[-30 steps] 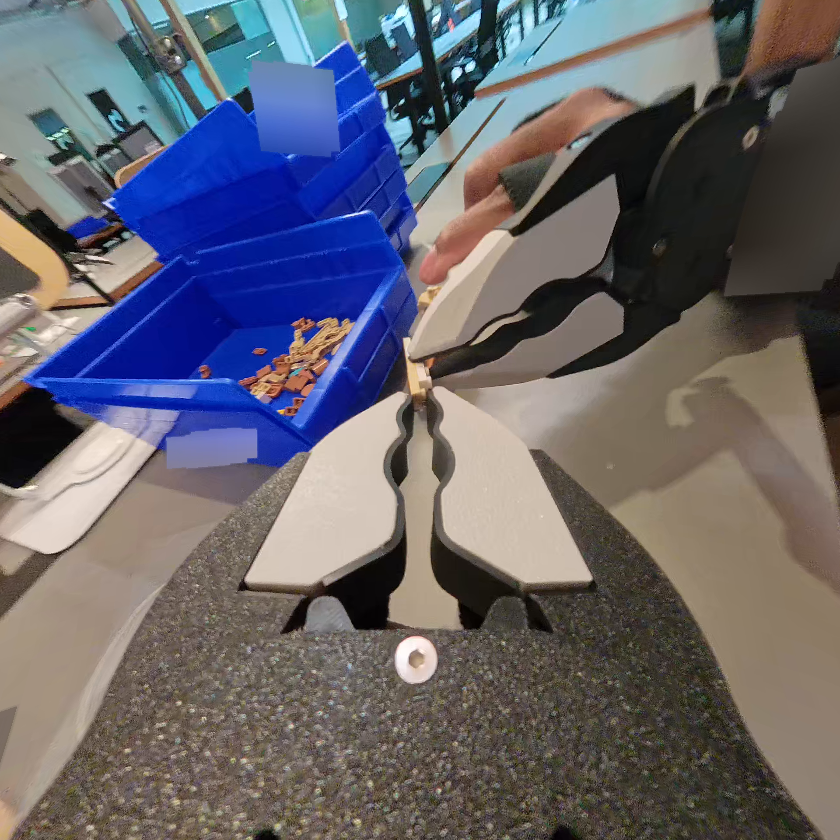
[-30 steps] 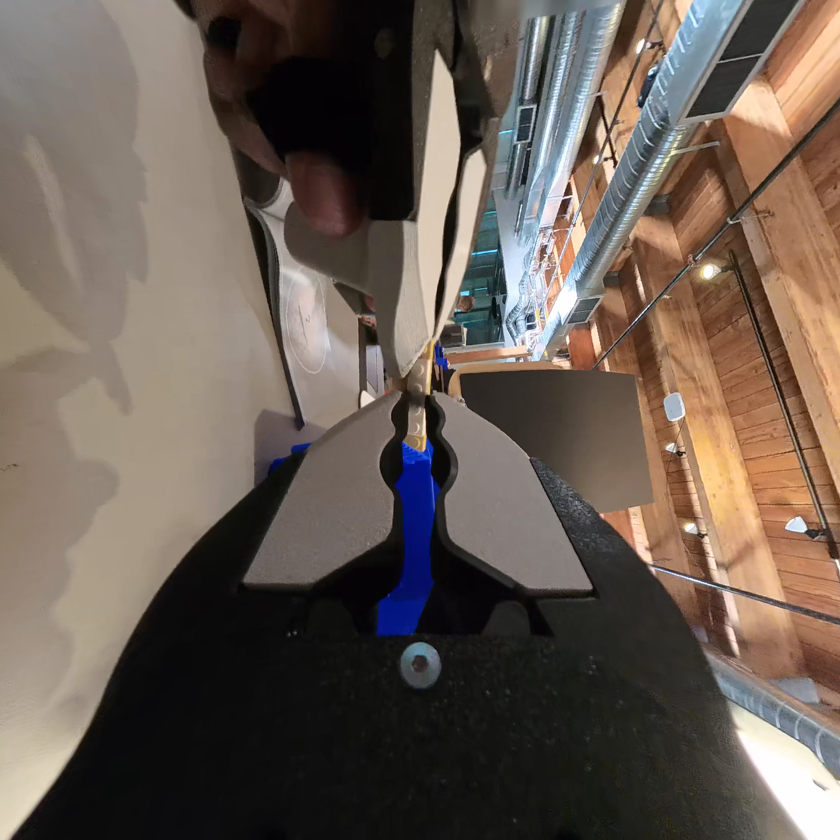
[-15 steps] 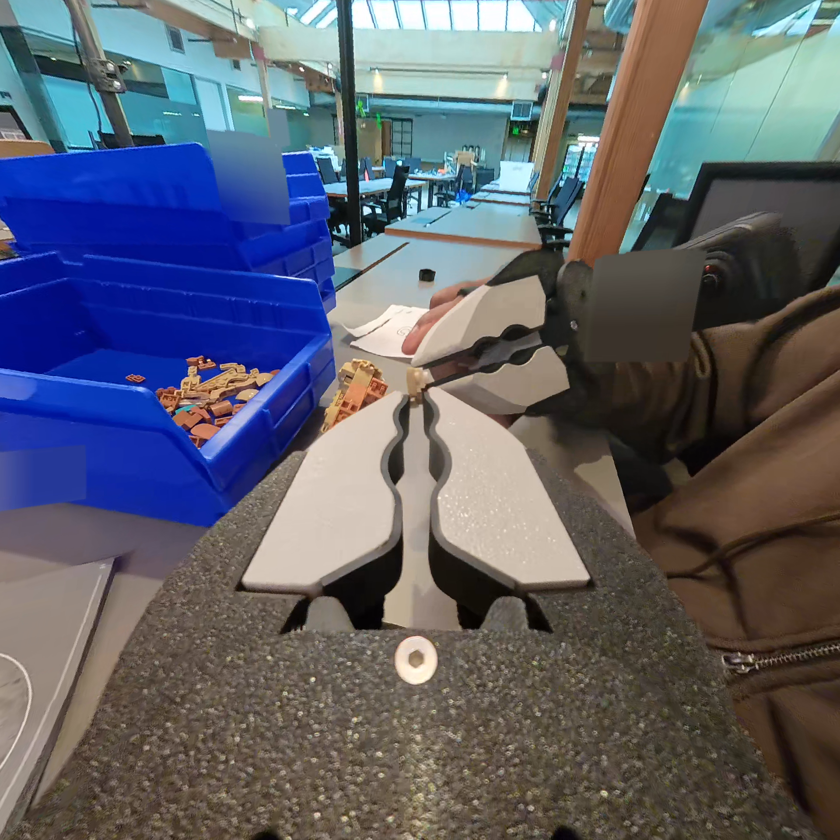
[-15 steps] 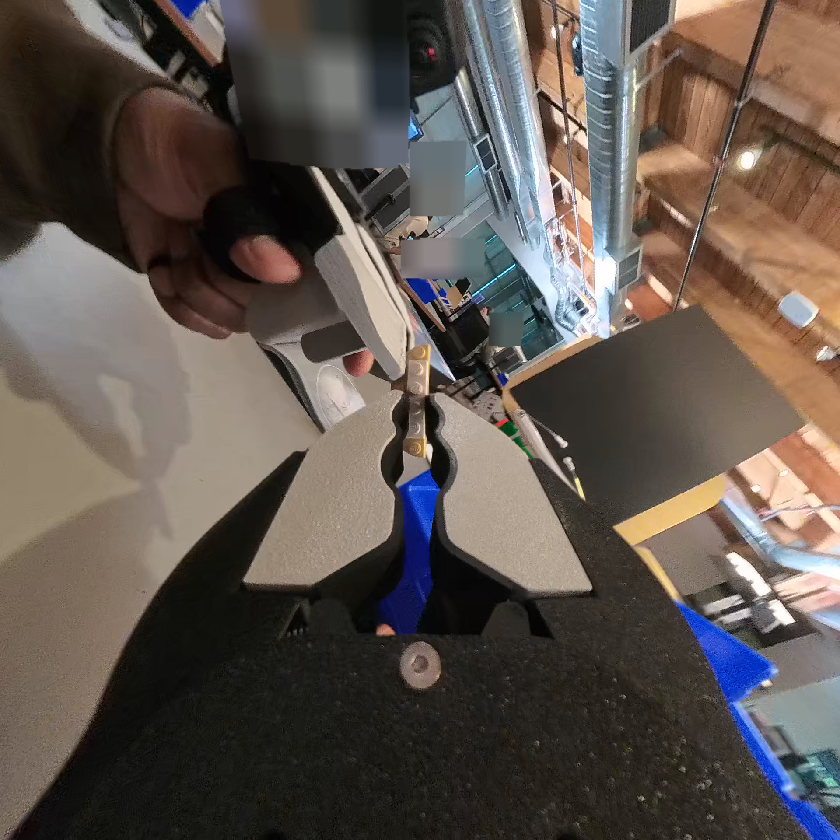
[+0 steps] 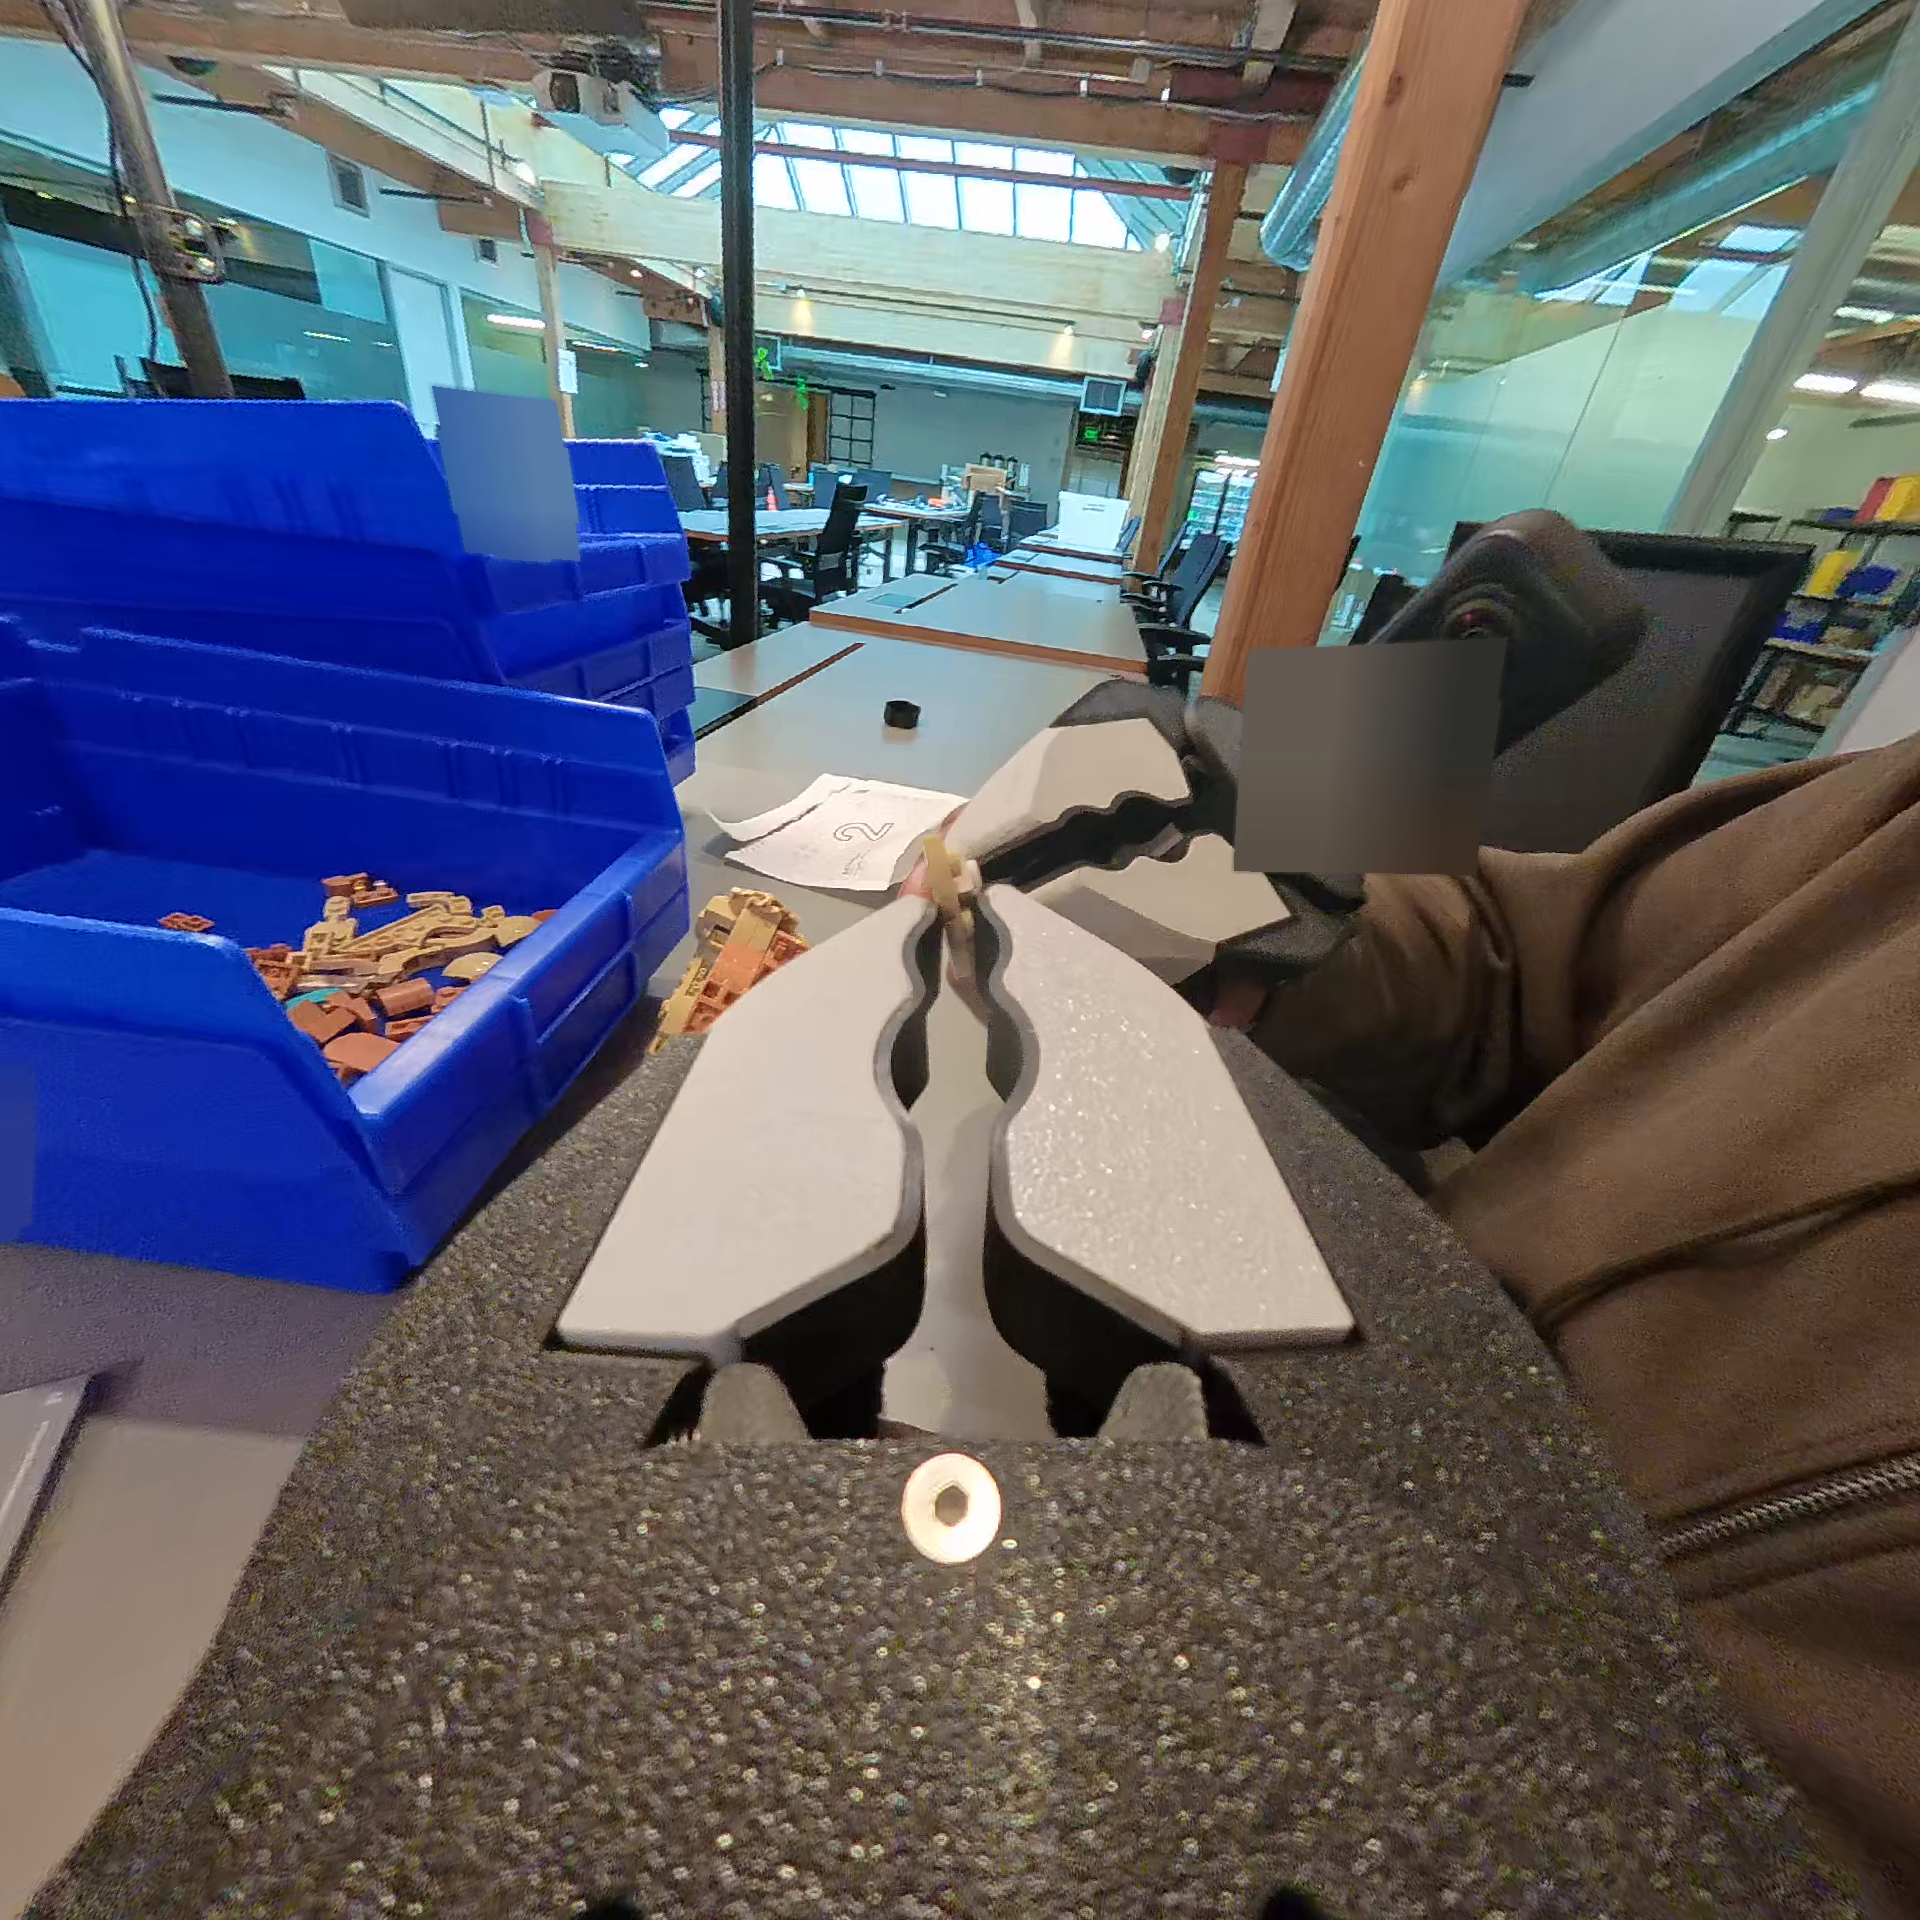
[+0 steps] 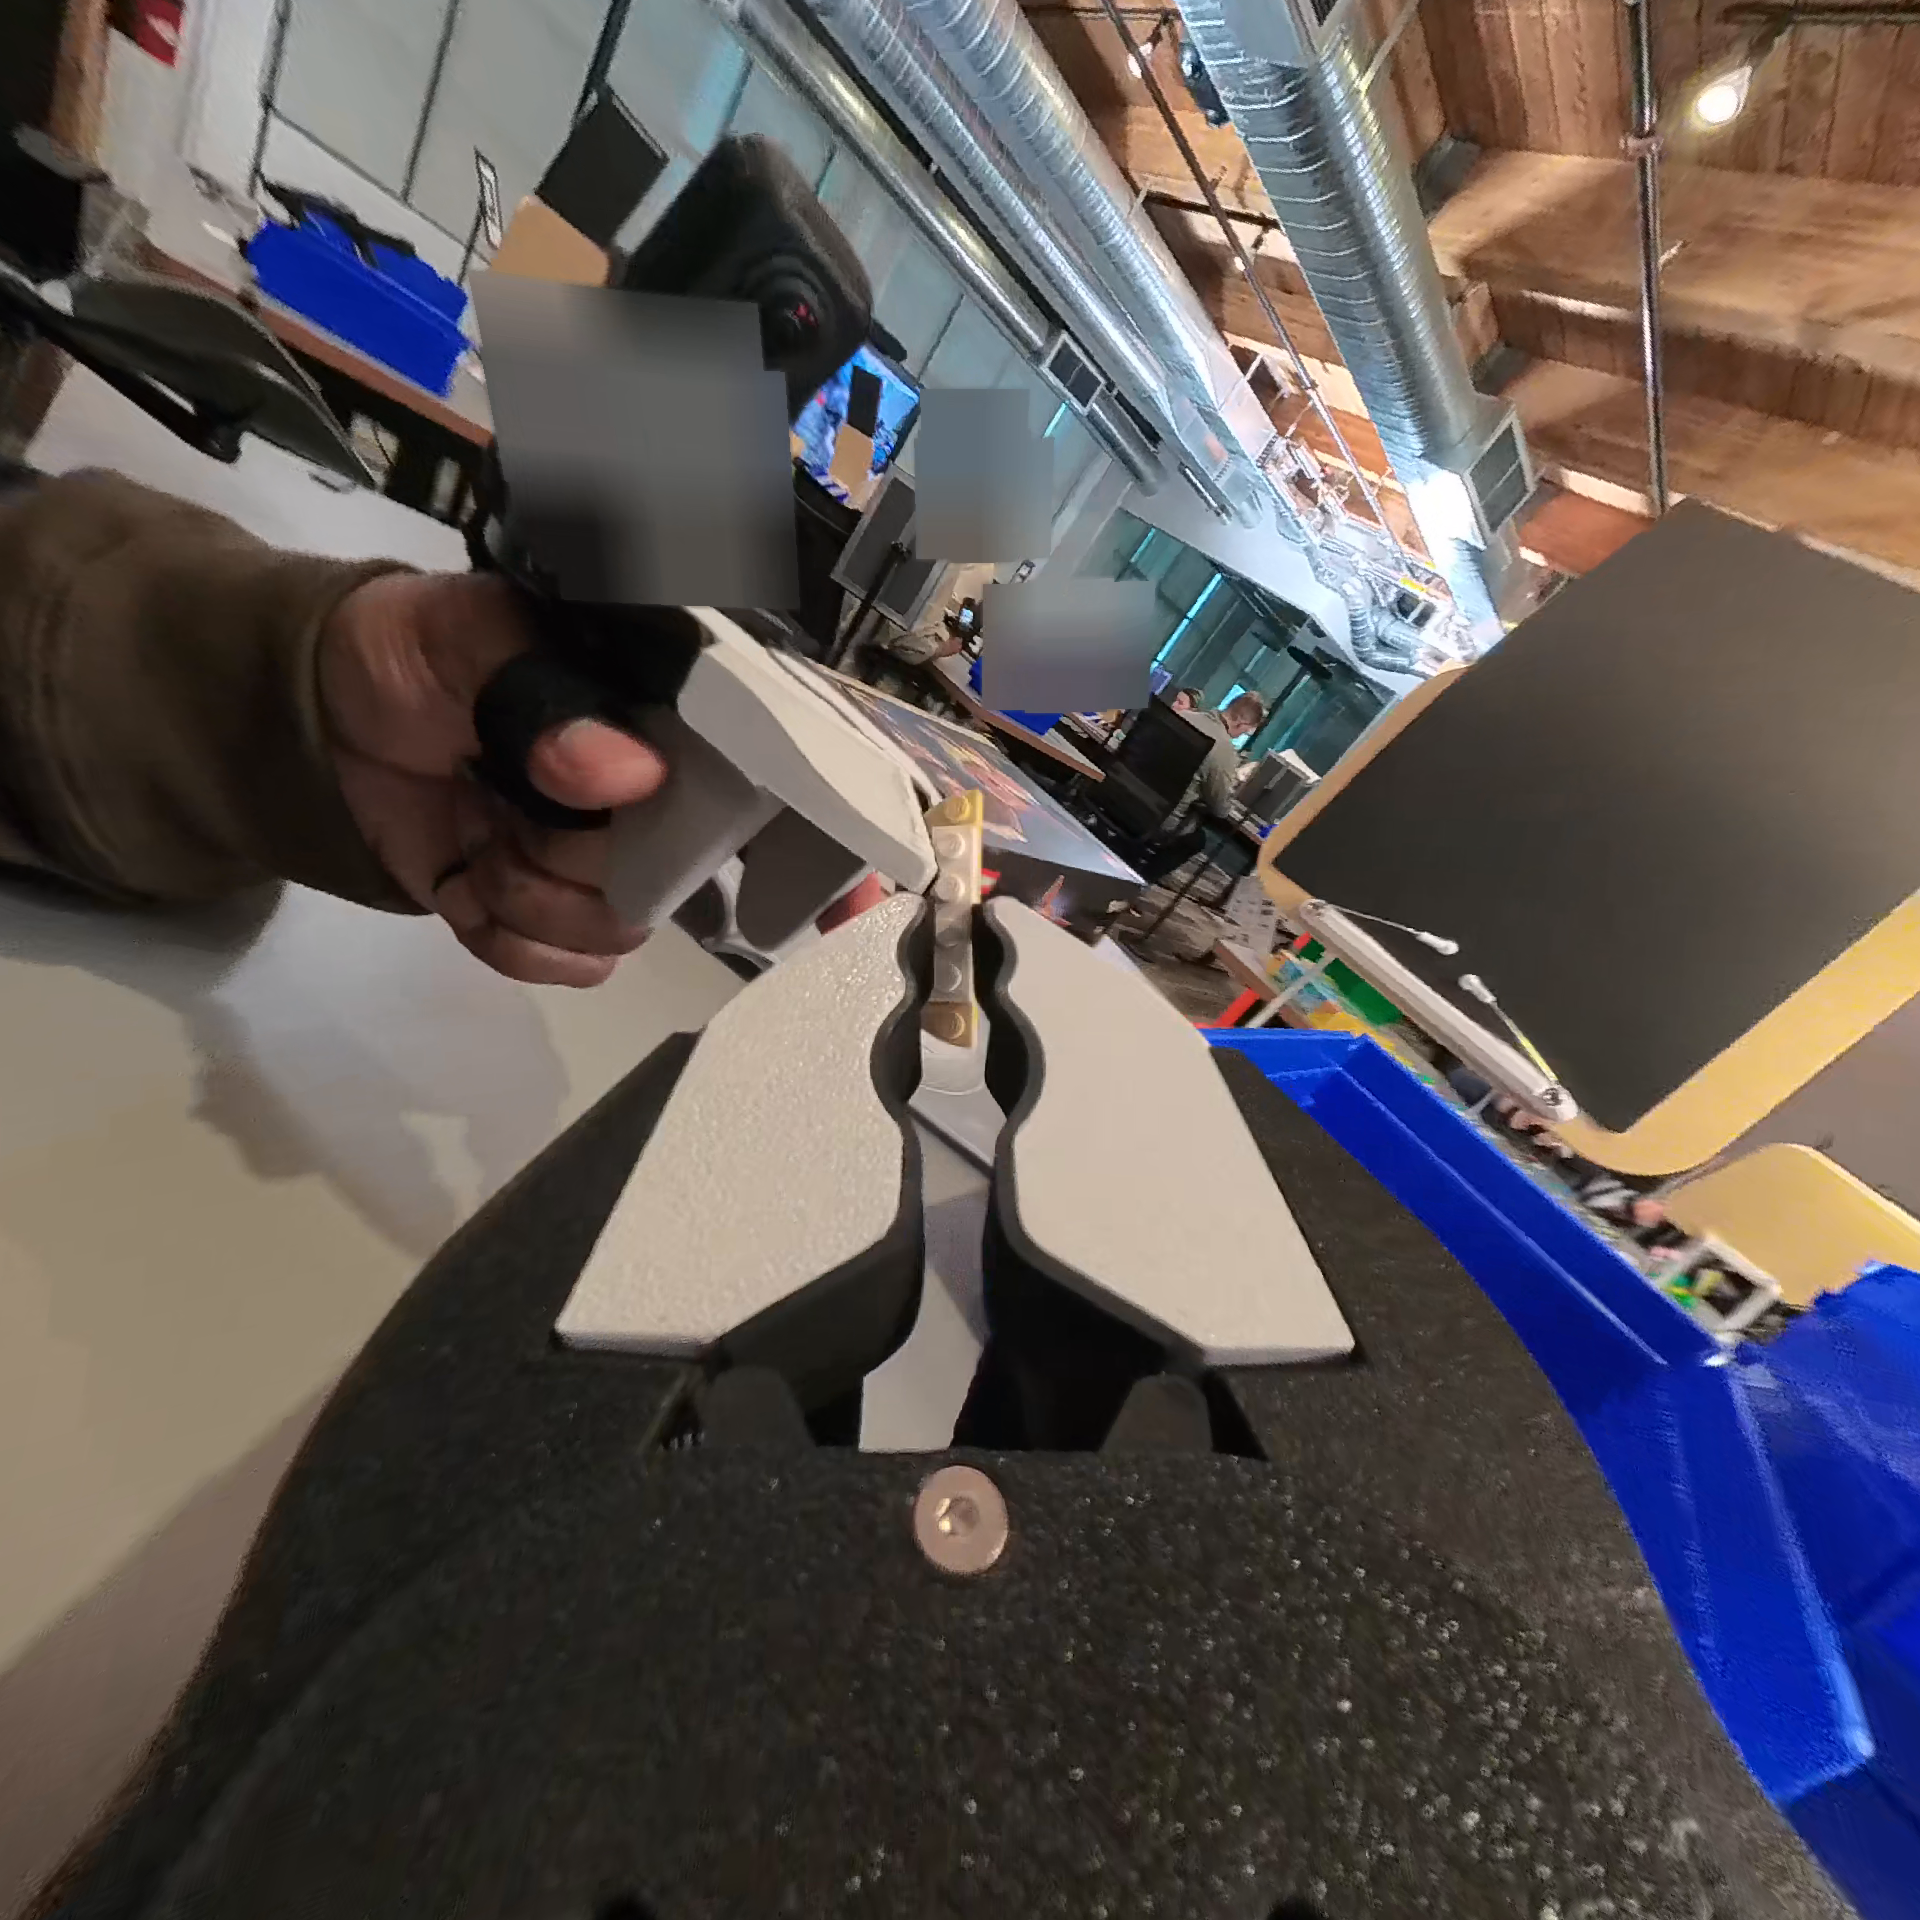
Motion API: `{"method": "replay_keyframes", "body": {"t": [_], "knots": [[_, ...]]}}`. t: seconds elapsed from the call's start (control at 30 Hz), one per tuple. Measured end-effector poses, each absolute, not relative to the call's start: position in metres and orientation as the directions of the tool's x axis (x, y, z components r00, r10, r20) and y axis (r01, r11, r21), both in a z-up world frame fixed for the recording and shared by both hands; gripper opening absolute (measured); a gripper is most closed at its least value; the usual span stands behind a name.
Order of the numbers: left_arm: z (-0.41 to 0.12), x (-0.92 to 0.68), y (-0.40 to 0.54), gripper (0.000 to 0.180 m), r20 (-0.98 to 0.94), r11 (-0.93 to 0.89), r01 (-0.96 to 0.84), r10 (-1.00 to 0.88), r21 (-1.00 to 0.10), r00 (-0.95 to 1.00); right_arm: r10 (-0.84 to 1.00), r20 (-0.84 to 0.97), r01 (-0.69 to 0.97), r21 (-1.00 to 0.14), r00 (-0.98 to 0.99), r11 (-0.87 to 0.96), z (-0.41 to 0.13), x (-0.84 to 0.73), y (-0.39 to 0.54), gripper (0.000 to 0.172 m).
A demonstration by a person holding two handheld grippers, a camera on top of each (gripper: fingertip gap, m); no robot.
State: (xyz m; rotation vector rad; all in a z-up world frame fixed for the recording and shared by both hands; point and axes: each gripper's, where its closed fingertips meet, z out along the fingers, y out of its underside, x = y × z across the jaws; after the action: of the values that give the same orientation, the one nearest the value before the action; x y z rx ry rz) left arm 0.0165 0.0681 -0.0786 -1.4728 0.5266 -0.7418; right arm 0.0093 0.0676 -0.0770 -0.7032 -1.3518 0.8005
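Left gripper [image 5: 954, 914] now level above the grey table [image 5: 935, 675], no longer tilted toward the blue bin [image 5: 499, 1039], right gripper [image 6: 951, 914] rolled upright, tan brick assembly [image 6: 956, 914] shifting lower between both.

2 grippers [image 5: 954, 914] [image 6: 952, 914], 1 tan brick strip [image 6: 956, 914], 1 paper sheet [image 5: 831, 831], 1 brick cluster [image 5: 732, 961]

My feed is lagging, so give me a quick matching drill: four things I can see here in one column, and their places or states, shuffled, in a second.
Things:
1. tan brick strip
2. loose brown and tan bricks
3. paper sheet
4. small brick build

Places:
A. flat on the table, beyond the grippers
B. inside the blue bin
C. pinched between both grippers
D. on the table, beside the bin

Pairs: 1-C, 2-B, 3-A, 4-D
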Motion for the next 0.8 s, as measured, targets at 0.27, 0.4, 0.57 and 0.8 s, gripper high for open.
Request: {"method": "replay_keyframes", "body": {"t": [0.27, 0.4, 0.57, 0.8], "knots": [[-0.073, 0.021, 0.059, 0.006, 0.358, -0.221, 0.322, -0.807, -0.921, 0.470, 0.948, 0.291, -0.159, -0.950, -0.131, 0.270, -0.071, 0.014, 0.059, 0.007], [-0.069, 0.022, 0.058, 0.006, 0.377, -0.224, 0.358, -0.811, -0.907, 0.447, 0.970, 0.204, -0.150, -0.971, -0.130, 0.184, -0.070, 0.015, 0.071, 0.000], [-0.073, 0.016, 0.067, 0.006, 0.300, -0.152, 0.292, -0.761, -0.944, 0.575, 0.962, 0.263, -0.159, -0.956, -0.075, 0.248, -0.069, 0.015, 0.071, 0.000], [-0.070, 0.004, 0.073, 0.006, 0.273, -0.103, 0.286, -0.706, -0.953, 0.654, 0.894, 0.444, -0.102, -0.889, 0.052, 0.447, -0.070, 0.015, 0.073, 0.005]]}}
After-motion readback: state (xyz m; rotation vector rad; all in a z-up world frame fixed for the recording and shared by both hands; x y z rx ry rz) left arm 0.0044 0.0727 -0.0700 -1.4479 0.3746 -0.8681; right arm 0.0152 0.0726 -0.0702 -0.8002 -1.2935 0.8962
